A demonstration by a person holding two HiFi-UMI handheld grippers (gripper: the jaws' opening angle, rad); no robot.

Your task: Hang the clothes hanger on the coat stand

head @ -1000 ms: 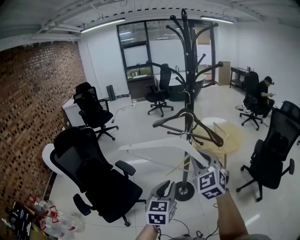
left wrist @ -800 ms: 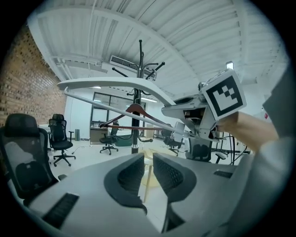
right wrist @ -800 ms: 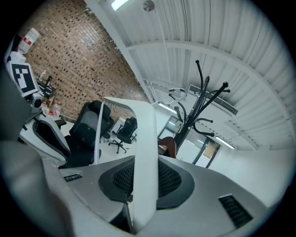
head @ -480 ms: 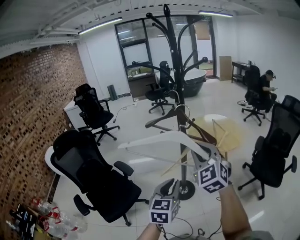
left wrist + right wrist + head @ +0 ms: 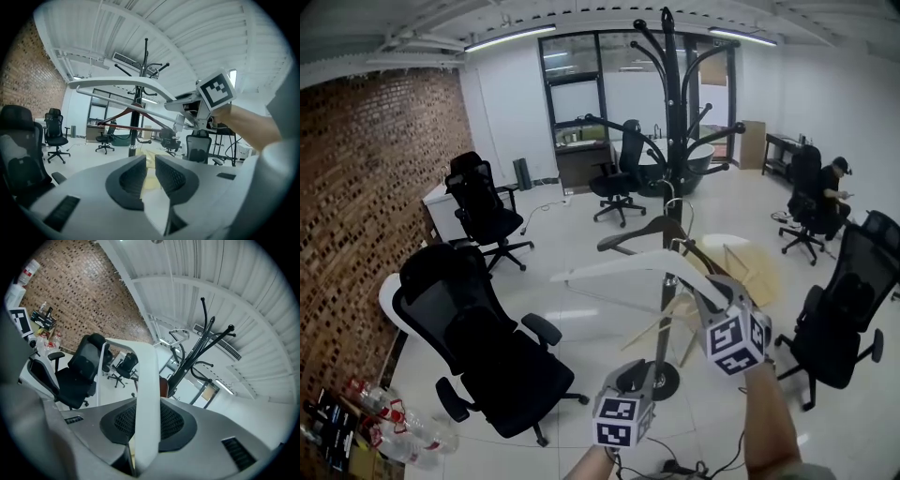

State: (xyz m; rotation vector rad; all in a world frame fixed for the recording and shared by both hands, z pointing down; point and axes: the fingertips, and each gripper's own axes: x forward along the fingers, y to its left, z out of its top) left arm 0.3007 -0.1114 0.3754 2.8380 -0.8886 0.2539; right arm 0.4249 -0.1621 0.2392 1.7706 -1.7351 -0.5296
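The black coat stand rises in the middle of the room, and a brown hanger hangs from one of its lower arms. My right gripper is shut on one end of a white clothes hanger and holds it up in front of the stand, just below the brown hanger. In the right gripper view the white hanger is pinched between the pads, and its metal hook points towards the stand. My left gripper hangs lower down, its jaws a little apart and empty.
Black office chairs stand around: a large one near left and one at the right. A round wooden table sits behind the stand's base. A person sits at the far right. Bottles lie by the brick wall.
My right gripper has lifted the white hanger a little higher and closer to the stand's arms. The left gripper has barely moved.
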